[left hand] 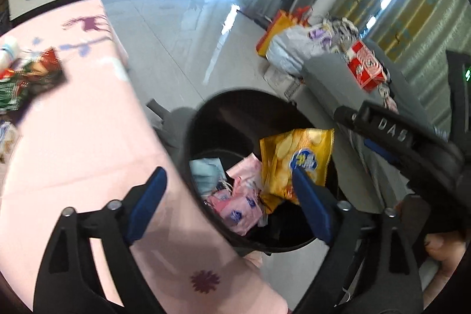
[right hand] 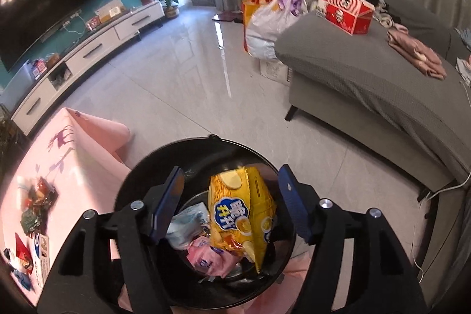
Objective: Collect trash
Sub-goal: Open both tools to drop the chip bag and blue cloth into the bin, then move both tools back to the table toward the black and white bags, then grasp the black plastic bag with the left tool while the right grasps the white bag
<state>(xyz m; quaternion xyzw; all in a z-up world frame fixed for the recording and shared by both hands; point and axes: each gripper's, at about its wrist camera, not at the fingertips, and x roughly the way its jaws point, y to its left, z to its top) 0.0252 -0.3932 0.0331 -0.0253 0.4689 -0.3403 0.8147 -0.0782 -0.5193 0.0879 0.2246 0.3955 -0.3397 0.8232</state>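
A black round trash bin (left hand: 200, 119) (right hand: 138, 175) stands on the floor beside a table with a pink cloth (left hand: 88, 137) (right hand: 76, 149). Inside lie a yellow chip bag (left hand: 297, 158) (right hand: 241, 214), pink wrappers (left hand: 241, 205) (right hand: 206, 255) and a pale blue mask (left hand: 206, 172) (right hand: 185, 222). My right gripper (right hand: 232, 205) is open and empty right above the bin, over the chip bag. My left gripper (left hand: 232, 205) is open and empty at the bin's near rim, by the table edge. The right gripper's body (left hand: 391, 134) shows in the left wrist view. More wrappers (left hand: 26, 81) (right hand: 36, 202) lie on the table.
A grey sofa (right hand: 368, 72) with a red box (right hand: 344, 8) and clothes stands to the right. Plastic bags (right hand: 265, 19) sit on the floor by its far end. A white TV cabinet (right hand: 88, 49) and potted plants (right hand: 170, 2) line the far wall. The floor is glossy tile.
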